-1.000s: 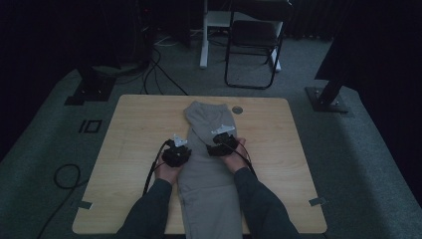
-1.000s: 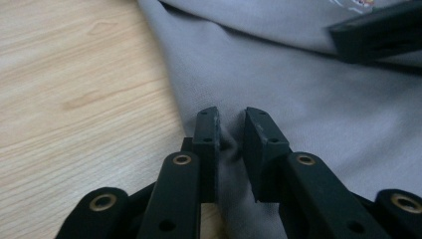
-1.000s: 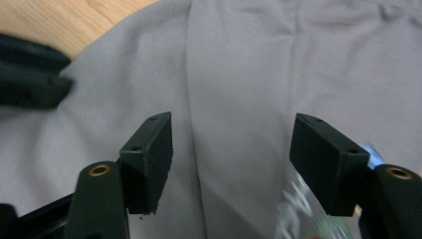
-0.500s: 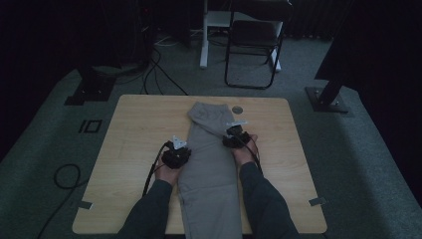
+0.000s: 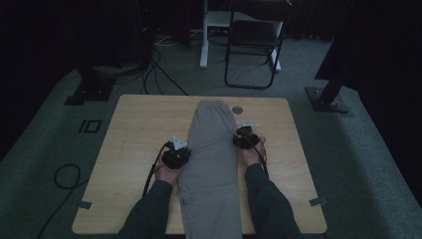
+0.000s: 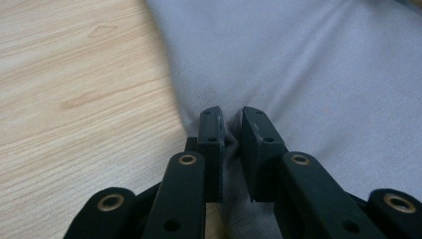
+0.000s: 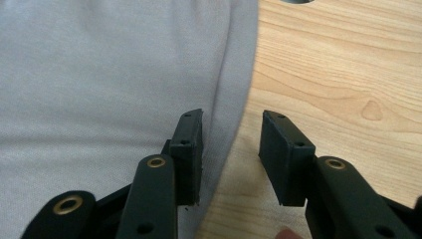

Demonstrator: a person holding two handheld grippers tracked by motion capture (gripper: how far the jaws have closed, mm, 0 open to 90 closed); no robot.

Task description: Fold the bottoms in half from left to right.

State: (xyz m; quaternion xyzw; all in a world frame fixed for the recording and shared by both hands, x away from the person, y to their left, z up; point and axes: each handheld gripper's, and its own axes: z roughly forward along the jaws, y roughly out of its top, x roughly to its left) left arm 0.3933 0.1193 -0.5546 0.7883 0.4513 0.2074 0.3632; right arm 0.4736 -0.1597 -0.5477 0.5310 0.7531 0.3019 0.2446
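Trousers (image 5: 211, 164) lie lengthwise on the table (image 5: 134, 129); left gripper (image 6: 230, 130) pinches one edge, while right gripper (image 7: 230, 144), jaws closing, straddles the opposite hem for a fold.

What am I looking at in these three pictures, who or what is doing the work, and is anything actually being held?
No robot arm here: a person at a wooden table holds a two-jaw tool in each hand. The high view looks down from above; the other two cameras ride on the tools and look along their black jaws. A pair of grey trousers lies lengthwise on the table. The left gripper has pinched a fold of cloth at the trousers' edge. The right gripper has just been closing its jaws; they straddle the opposite edge with cloth between them but do not press on it yet. A small round grommet sits in the tabletop.
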